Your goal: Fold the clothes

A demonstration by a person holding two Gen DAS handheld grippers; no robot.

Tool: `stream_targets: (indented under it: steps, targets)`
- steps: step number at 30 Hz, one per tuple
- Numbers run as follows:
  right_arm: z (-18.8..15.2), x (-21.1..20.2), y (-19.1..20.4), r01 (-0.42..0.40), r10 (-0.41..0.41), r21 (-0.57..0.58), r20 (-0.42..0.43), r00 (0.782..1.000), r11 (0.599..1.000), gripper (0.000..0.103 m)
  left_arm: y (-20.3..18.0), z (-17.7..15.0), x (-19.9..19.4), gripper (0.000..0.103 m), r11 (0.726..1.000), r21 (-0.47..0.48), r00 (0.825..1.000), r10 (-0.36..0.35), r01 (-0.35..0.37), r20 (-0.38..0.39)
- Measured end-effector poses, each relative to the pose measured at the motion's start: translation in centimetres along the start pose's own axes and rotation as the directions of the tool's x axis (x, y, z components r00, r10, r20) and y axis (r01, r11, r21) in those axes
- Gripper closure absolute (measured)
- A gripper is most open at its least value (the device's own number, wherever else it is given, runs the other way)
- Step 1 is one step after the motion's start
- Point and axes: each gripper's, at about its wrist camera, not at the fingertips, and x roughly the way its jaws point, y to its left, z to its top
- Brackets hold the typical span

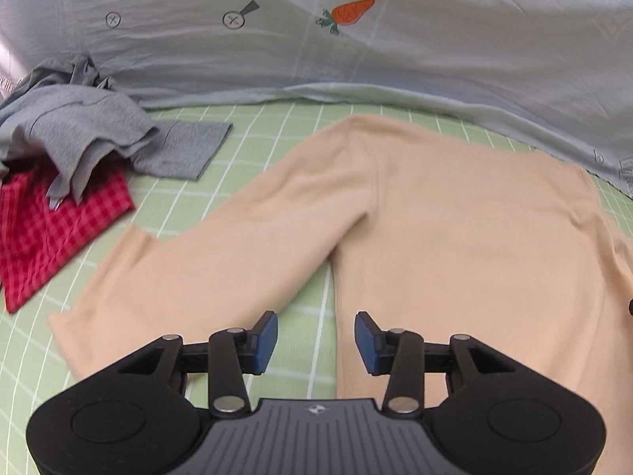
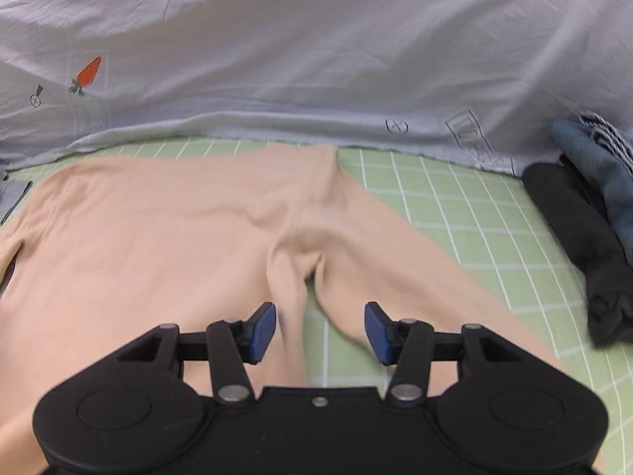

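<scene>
A beige long-sleeved top (image 1: 455, 229) lies spread flat on the green checked sheet (image 1: 277, 134). It also shows in the right wrist view (image 2: 158, 229). My left gripper (image 1: 316, 342) is open and empty, hovering over the gap between the left sleeve (image 1: 205, 261) and the body. My right gripper (image 2: 319, 332) is open and empty, over the gap between the body and the right sleeve (image 2: 415, 285), near the armpit.
A grey garment (image 1: 79, 130) and a red checked cloth (image 1: 51, 237) lie piled at the left. Dark and blue clothes (image 2: 585, 229) lie stacked at the right. A pale blue quilt with carrot prints (image 1: 356, 39) rises along the back.
</scene>
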Motion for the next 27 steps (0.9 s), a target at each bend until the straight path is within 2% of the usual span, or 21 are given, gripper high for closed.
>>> stream_targets:
  steps: [3, 6, 10, 13, 16, 18, 19, 22, 25, 27]
  targets:
    - [-4.8, -2.6, -1.0, -0.006, 0.007, 0.022, -0.069, 0.998, 1.0, 0.053, 0.8, -4.6, -2.5, 0.049, 1.0, -0.004, 0.998, -0.025, 0.025, -0.056]
    - [-9.2, -5.4, -1.4, -0.028, 0.036, 0.066, -0.111, 0.993, 0.997, 0.053, 1.7, -8.0, -4.6, 0.046, 0.997, -0.073, 0.997, -0.018, 0.013, -0.076]
    - [-12.2, -8.1, -1.0, -0.067, 0.077, 0.088, -0.119, 0.99, 0.994, 0.053, 3.0, -10.2, -6.1, 0.045, 0.989, -0.147, 0.994, -0.04, 0.026, -0.097]
    - [-13.4, -9.1, -0.8, -0.083, 0.093, 0.076, -0.129, 0.987, 0.994, 0.055, 3.1, -11.8, -7.0, 0.045, 0.982, -0.173, 0.991, -0.089, 0.071, -0.103]
    - [-14.7, -10.1, -0.7, -0.089, 0.096, 0.062, -0.114, 0.989, 0.994, 0.068, 2.0, -13.7, -7.6, 0.046, 0.981, -0.16, 0.987, -0.126, 0.109, -0.104]
    - [-15.5, -10.8, -0.6, -0.094, 0.101, 0.065, -0.103, 0.99, 0.993, 0.096, 1.2, -14.7, -7.8, 0.048, 0.979, -0.146, 0.982, -0.158, 0.143, -0.104]
    - [-15.7, -10.9, -0.6, -0.101, 0.108, 0.072, -0.098, 0.989, 0.992, 0.096, 0.9, -15.2, -7.8, 0.054, 0.977, -0.14, 0.979, -0.174, 0.159, -0.104]
    - [-16.2, -11.4, -0.6, -0.092, 0.097, 0.077, -0.076, 0.992, 0.993, 0.098, 0.1, -16.1, -8.2, 0.097, 0.983, -0.114, 0.986, -0.151, 0.143, -0.071]
    - [-16.3, -12.7, -1.2, -0.078, 0.084, 0.113, -0.048, 0.995, 0.991, 0.099, 0.5, -16.3, -9.0, 0.098, 0.984, -0.122, 0.99, -0.136, 0.131, -0.035]
    - [-16.3, -14.2, -1.8, -0.063, 0.065, 0.136, -0.013, 0.998, 0.989, 0.099, 1.2, -16.1, -10.7, 0.099, 0.988, -0.132, 0.996, -0.085, 0.086, 0.017]
